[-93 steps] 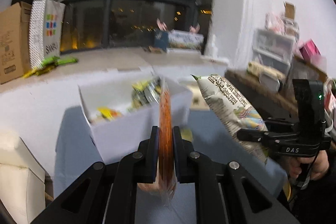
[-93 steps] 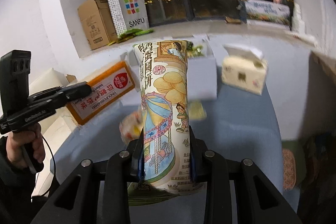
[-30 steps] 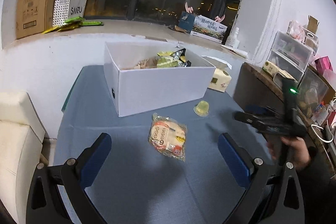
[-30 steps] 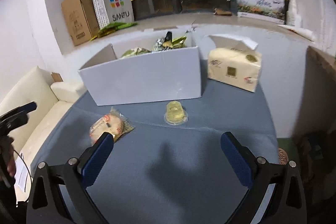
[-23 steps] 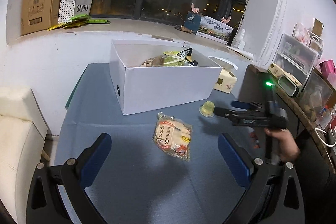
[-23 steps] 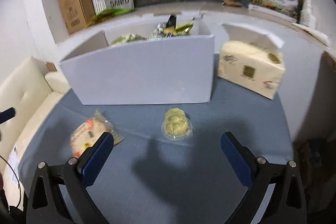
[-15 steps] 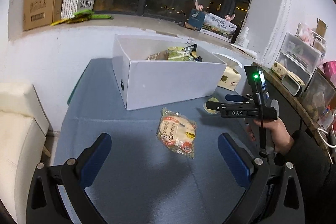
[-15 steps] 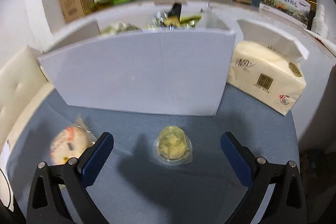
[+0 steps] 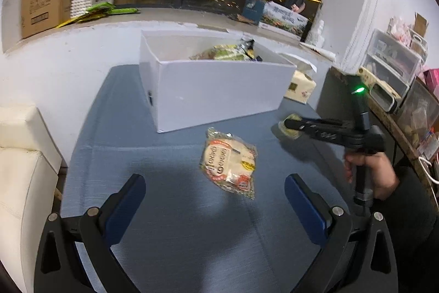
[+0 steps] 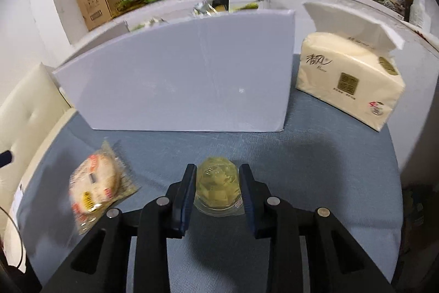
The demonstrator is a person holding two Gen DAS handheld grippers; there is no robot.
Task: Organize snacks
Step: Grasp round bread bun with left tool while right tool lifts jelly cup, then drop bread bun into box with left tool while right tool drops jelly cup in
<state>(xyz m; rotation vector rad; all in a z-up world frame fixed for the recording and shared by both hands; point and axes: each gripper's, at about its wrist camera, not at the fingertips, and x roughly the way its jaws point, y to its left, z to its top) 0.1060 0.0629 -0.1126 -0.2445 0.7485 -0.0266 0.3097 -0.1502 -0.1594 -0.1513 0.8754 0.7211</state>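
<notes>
On the blue tablecloth (image 10: pixel 315 155), the right gripper (image 10: pixel 218 183) is reaching low, its fingers pressing both sides of a small clear jelly cup (image 10: pixel 218 187) in front of the white snack box (image 10: pixel 186 73). Beside the cup, a wrapped pastry packet (image 9: pixel 229 165) is lying flat. The left gripper (image 9: pixel 215 192) is hovering above the packet with its claw spread wide, gripping nothing. Only the left view is showing the person's right hand (image 9: pixel 369 170) around the handle; only the right view is showing the tissue pack (image 10: pixel 348 84) fully.
</notes>
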